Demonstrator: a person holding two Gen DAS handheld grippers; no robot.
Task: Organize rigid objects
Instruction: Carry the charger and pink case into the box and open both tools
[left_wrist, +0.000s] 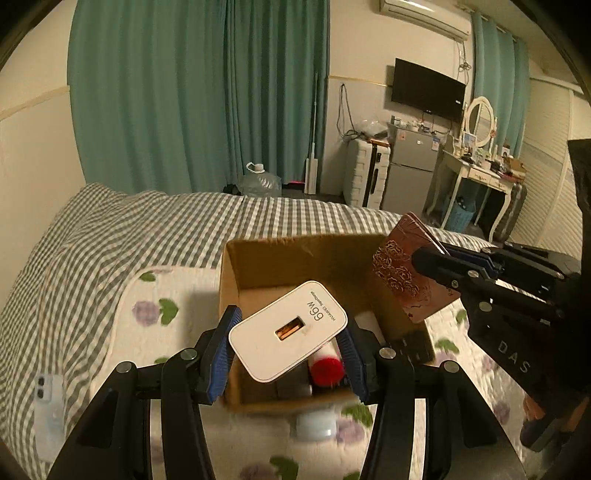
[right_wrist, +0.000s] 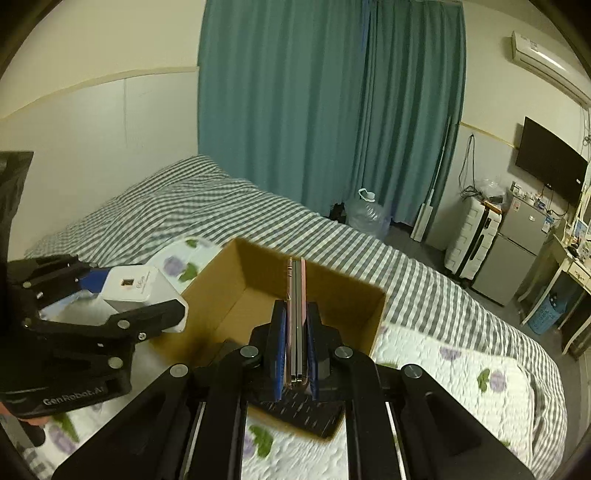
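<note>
a white charger (left_wrist: 288, 330) with grey "66w" lettering and an orange port is seen. a brown cardboard box (left_wrist: 295, 258) is shown on a grey-and-white checked bedspread (left_wrist: 110, 236). a copper rose-embossed case (left_wrist: 410, 273) and teal curtains (left_wrist: 199, 92) are seen.

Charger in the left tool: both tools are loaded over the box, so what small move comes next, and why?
Probably lower the left tool a little and open it. The white charger already hangs above the open cardboard box, over a red-capped tube lying inside. The right tool holds the thin patterned case at the box's right edge, so releasing the charger first likely avoids crowding.
</note>
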